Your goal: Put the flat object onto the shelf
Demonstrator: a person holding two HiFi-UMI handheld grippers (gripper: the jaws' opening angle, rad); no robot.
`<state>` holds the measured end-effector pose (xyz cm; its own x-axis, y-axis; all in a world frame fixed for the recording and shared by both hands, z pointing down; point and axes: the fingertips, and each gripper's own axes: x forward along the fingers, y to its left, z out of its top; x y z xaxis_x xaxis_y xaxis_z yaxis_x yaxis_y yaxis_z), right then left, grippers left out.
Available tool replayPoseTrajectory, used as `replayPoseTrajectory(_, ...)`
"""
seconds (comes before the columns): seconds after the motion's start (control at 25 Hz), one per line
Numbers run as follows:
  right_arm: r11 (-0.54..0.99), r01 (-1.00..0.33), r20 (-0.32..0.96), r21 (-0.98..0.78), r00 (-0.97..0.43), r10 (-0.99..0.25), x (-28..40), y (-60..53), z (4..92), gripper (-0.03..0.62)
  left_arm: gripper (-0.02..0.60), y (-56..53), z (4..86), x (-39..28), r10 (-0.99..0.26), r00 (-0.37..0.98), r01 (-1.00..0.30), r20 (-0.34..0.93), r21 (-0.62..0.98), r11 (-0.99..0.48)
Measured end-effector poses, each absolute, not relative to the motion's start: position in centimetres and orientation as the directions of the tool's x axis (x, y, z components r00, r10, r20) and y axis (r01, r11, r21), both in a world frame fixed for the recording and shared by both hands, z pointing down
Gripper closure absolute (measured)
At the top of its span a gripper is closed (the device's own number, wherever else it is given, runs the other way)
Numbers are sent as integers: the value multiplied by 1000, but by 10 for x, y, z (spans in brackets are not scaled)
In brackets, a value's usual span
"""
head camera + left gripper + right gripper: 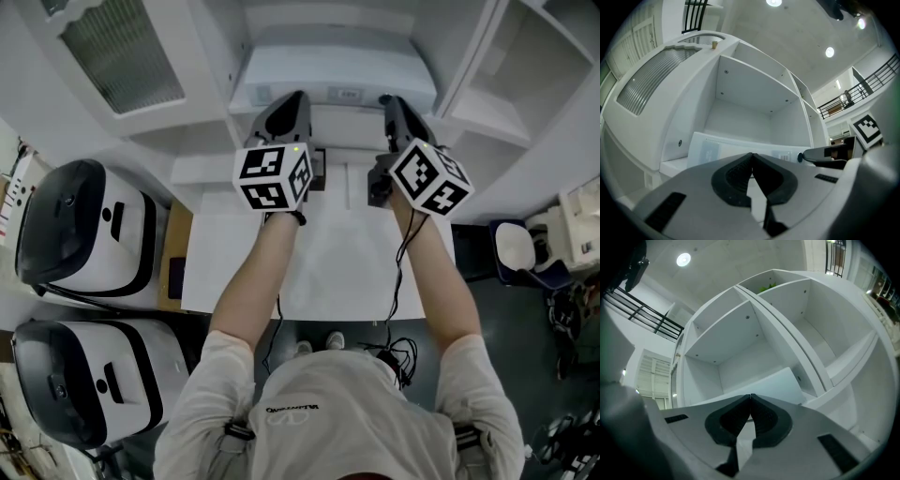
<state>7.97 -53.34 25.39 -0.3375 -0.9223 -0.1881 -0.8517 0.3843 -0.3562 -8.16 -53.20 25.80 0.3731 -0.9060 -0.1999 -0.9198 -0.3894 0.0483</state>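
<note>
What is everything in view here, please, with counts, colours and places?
flat object: one, white, tilted at the shelf's opening
shelf: one, white, straight ahead
table: one, white, beneath the arms
machines: two, white and black, left of the table
green item: one, in an upper shelf compartment, too small to identify
left claw: one, grey and black, shut on the flat object's near edge
right claw: one, grey and black, shut on the same edge

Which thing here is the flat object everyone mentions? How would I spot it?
Start at the big white shelf unit facing the person. In its open compartment straight ahead sits a flat white board. It is the only loose thing in there, and unlike the bare shelf walls it carries faint pale labels.
</note>
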Motion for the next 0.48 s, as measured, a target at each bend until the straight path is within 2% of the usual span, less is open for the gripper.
replayPoseTrajectory(0.24,410,-838,-254,-359,-336,-907,92,-502,250,583,577,-508,253,-86,-876,403,-908,-263,4,-419)
replayPoseTrajectory(0.48,436,-846,-271,-308,-361,-892,113,-437,271,583,577,-423,261,-90,-807,500,-863,-315,-104,-494)
